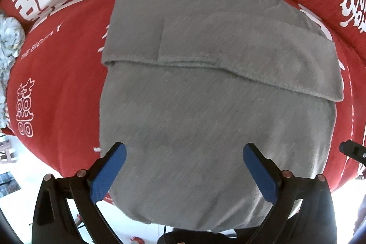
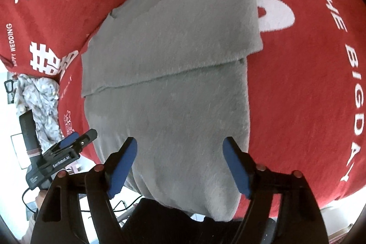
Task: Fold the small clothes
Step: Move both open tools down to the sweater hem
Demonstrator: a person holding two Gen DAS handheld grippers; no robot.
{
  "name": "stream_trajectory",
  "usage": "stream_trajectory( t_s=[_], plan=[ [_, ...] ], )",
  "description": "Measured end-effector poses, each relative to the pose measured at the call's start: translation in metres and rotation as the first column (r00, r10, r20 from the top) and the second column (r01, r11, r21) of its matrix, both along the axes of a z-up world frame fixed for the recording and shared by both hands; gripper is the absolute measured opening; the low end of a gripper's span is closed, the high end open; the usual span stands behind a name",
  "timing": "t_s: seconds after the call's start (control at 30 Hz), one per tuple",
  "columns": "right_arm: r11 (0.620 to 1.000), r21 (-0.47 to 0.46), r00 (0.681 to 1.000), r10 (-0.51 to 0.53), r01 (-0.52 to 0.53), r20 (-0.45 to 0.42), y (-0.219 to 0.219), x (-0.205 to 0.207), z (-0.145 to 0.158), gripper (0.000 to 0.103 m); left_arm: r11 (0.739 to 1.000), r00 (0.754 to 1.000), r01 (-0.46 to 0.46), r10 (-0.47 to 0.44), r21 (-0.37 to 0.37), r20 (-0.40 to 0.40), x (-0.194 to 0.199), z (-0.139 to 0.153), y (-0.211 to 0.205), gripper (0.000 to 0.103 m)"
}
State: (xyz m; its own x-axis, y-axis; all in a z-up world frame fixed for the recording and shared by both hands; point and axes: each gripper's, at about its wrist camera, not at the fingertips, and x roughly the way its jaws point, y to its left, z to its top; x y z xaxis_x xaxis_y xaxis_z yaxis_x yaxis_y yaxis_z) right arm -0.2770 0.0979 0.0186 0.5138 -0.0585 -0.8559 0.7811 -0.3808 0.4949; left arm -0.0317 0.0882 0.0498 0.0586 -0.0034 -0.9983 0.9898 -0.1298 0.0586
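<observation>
A grey t-shirt (image 1: 205, 93) lies flat on the red cloth, sleeves folded in across its upper part, its hem hanging over the near edge. It also shows in the right wrist view (image 2: 173, 74). My left gripper (image 1: 184, 150) is open, its blue pads (image 1: 109, 173) spread above the shirt's lower part, holding nothing. My right gripper (image 2: 179, 144) is open too, hovering over the shirt's lower part, empty. The left gripper also shows from the side at the left of the right wrist view (image 2: 75, 141). A tip of the right gripper shows at the right edge of the left wrist view (image 1: 352, 149).
The red cloth (image 1: 59, 74) with white lettering covers the surface and rises at the back. A crumpled pale patterned garment (image 2: 41, 102) lies at the cloth's left edge, also seen in the left wrist view (image 1: 9, 38). Floor and cables lie below the near edge.
</observation>
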Motion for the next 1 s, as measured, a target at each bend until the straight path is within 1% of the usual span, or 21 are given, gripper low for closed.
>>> stream_trajectory(
  t_s=[0.13,0.3,0.47,0.6,0.7,0.8,0.9,1.0],
  plan=[
    [1.0,0.005,1.0,-0.017,0.017,0.0,0.012,0.008,-0.001,0.08,1.0,1.0,-0.003,0.003,0.009,-0.013,0.011,-0.002,0.009,0.102],
    [0.999,0.001,0.999,-0.044,0.044,-0.012,0.03,0.019,-0.001,0.08,1.0,1.0,0.015,-0.014,0.016,-0.007,0.028,-0.013,0.027,0.102],
    [0.997,0.038,0.998,-0.064,0.065,-0.021,0.055,0.031,-0.008,0.08,0.998,0.999,0.036,-0.034,0.043,-0.037,0.046,-0.018,0.052,0.102],
    [0.994,0.064,0.995,-0.09,0.092,-0.031,0.073,0.039,-0.012,0.08,0.998,0.997,0.018,-0.014,0.056,-0.07,0.067,-0.016,0.072,0.102],
    [0.99,0.081,0.993,-0.116,0.118,-0.029,0.085,0.042,-0.017,0.08,0.998,0.997,0.013,-0.008,0.061,-0.071,0.082,-0.016,0.083,0.102],
    [0.987,0.082,0.99,-0.134,0.137,-0.042,0.096,0.039,-0.02,0.08,0.996,0.996,-0.014,0.021,0.087,-0.085,0.101,-0.022,0.092,0.102],
    [0.983,0.086,0.986,-0.159,0.163,-0.052,0.106,0.031,-0.025,0.08,0.99,0.991,-0.065,0.078,0.122,-0.108,0.124,-0.034,0.104,0.102],
    [0.976,0.1,0.981,-0.19,0.193,-0.033,0.12,0.021,-0.035,0.08,0.984,0.984,-0.094,0.116,0.154,-0.138,0.139,-0.046,0.113,0.102]
  ],
)
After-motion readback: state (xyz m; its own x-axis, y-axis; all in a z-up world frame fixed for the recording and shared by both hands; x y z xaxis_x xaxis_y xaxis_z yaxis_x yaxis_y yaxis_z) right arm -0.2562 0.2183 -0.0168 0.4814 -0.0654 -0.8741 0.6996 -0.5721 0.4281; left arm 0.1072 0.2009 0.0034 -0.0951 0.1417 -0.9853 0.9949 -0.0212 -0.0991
